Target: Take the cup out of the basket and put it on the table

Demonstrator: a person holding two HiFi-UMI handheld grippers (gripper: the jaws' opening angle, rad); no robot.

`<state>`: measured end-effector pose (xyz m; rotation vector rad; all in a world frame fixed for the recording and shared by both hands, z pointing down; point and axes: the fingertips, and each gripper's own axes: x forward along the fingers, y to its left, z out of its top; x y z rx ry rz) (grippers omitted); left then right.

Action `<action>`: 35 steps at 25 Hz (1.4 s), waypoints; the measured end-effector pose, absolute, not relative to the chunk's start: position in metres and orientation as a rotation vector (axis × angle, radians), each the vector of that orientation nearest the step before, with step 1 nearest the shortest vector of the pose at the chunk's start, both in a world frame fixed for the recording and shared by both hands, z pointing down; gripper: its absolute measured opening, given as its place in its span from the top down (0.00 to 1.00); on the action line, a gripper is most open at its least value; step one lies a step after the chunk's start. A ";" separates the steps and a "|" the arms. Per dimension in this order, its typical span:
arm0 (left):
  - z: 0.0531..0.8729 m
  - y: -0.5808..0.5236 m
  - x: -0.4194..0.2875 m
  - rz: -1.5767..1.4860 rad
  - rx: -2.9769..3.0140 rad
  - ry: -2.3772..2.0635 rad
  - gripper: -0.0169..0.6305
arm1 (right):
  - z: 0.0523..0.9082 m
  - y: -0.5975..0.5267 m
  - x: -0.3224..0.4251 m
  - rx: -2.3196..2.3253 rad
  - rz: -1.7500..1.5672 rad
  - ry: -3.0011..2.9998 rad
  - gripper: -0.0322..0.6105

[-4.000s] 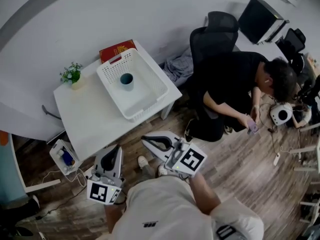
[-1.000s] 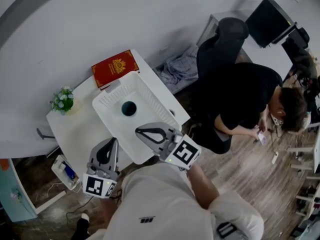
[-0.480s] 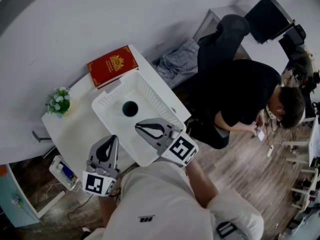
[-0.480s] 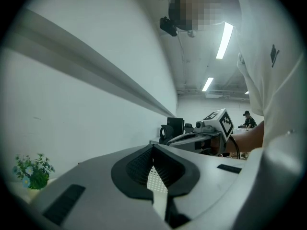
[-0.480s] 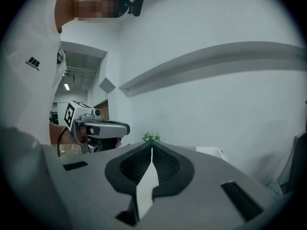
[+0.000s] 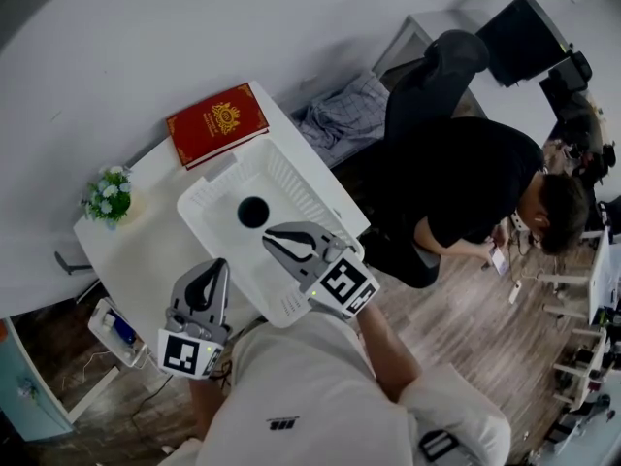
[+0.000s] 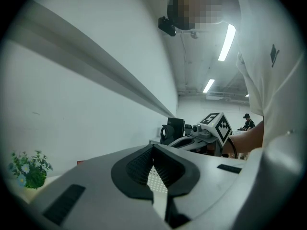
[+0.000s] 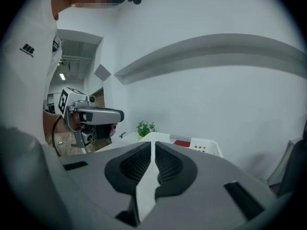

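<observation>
reaching in over the white basket (image 6: 221, 173), your right gripper (image 6: 270, 242) has its jaws pressed together with nothing between them. the dark cup (image 6: 253, 211) stands upright on the basket floor just ahead of that gripper's tips and slightly to their right, close to them but not touched. your left gripper (image 6: 209, 270) hangs to the left of the right one and nearer to you, outside the basket and beside its near wall, over the bare white tabletop (image 6: 136, 250). its jaws meet at the tips as well, and it carries nothing. beyond the cup, past the basket's far rim, a red book (image 6: 216, 122) lies flat on the tabletop. a small potted plant (image 6: 107, 194) stands ahead of your left gripper and well off to its left.
</observation>
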<state>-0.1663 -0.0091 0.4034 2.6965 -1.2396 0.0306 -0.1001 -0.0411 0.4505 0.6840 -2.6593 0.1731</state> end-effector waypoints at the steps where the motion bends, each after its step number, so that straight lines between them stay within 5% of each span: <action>1: 0.404 -0.011 -0.167 0.030 2.694 -1.239 0.96 | 0.453 -0.043 -0.100 0.681 0.173 -2.650 0.93; 18: 0.415 -0.025 -0.172 0.028 2.633 -1.255 0.96 | 0.495 -0.073 -0.105 0.599 0.113 -2.511 0.92; 35: 0.420 -0.028 -0.184 0.013 2.603 -1.270 0.96 | 0.558 -0.085 -0.119 0.430 0.003 -2.249 0.69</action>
